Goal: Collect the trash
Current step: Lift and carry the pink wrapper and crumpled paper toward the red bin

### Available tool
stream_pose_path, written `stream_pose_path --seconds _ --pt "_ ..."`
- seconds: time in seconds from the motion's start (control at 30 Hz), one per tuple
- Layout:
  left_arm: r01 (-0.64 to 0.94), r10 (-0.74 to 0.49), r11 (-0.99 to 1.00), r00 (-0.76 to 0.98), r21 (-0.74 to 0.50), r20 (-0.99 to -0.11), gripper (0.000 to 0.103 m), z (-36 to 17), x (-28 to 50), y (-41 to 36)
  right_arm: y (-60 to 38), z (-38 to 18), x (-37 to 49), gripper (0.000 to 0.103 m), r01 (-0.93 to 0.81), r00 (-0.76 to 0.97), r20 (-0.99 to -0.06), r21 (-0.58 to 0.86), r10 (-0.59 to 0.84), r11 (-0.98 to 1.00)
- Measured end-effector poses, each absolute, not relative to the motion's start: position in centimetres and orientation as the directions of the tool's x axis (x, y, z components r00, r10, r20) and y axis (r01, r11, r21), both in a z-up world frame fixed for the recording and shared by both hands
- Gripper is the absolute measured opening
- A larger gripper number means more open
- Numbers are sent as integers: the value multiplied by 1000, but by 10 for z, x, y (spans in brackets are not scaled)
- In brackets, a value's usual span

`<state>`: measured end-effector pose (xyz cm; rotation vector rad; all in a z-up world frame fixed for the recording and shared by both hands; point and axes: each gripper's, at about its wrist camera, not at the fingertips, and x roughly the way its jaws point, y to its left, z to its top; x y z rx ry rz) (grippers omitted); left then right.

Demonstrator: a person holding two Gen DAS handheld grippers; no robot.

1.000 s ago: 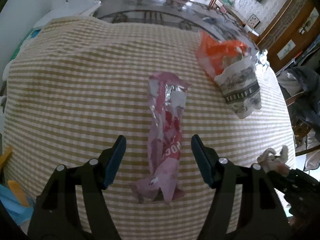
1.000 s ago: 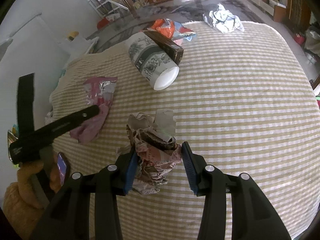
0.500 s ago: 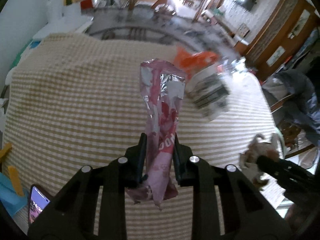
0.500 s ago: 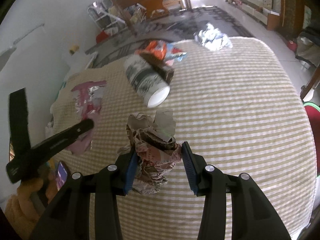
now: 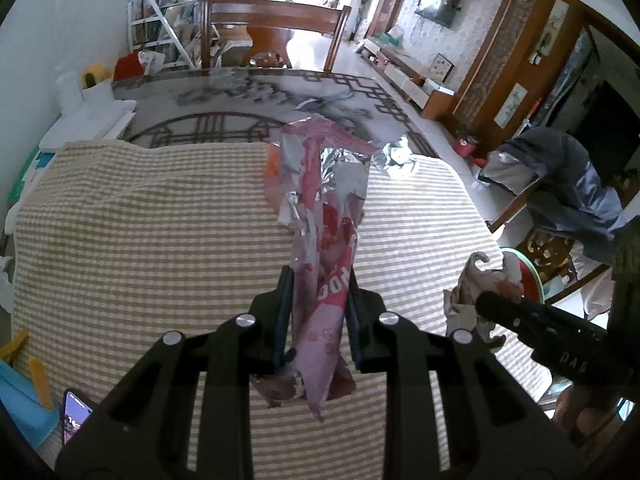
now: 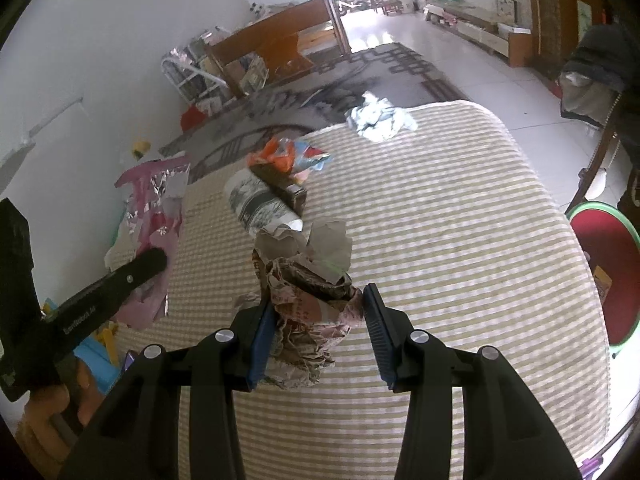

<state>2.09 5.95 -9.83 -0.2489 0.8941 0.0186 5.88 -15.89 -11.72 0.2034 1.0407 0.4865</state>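
My left gripper [image 5: 318,312] is shut on a long pink foil wrapper [image 5: 326,232], which stands up from the jaws above the checked tablecloth [image 5: 140,240]. In the right wrist view the same wrapper [image 6: 154,216] hangs at the left. A crumpled wad of newspaper [image 6: 308,300] sits pinched between the pads of my right gripper [image 6: 320,320], lifted off the cloth. On the table lie a tipped paper cup [image 6: 260,206], a dark box [image 6: 282,184], an orange wrapper [image 6: 286,154] and a silver foil wad [image 6: 380,118].
A red bin with a green rim [image 6: 608,272] stands on the floor past the table's right edge. A phone [image 5: 76,420] and blue and yellow items [image 5: 24,388] lie at the near left. A wooden chair [image 5: 272,36] stands beyond the table.
The left jaws closed on the pink wrapper and lifted it off the cloth. The right gripper rose with the newspaper wad, and both views tilted up toward the room.
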Motion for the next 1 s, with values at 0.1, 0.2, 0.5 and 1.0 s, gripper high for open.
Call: stream_pose_path --seconds 0.1,0.2,0.5,1.0 --pt "-114 -88 973 626 -203 -775 24 -98 24 52 -168 -116 59 42 -286 420 -771 388 478 876" --pt "-111 -84 975 620 -194 -780 24 -100 26 43 -178 -117 61 42 -280 424 -771 386 474 879" --pt "-111 -82 975 617 -190 -783 24 -99 34 15 -213 -121 71 42 -267 421 -775 392 472 880" --pt "-130 -68 974 614 -186 -787 24 -99 58 -46 -275 -122 106 42 -275 417 -767 405 488 872"
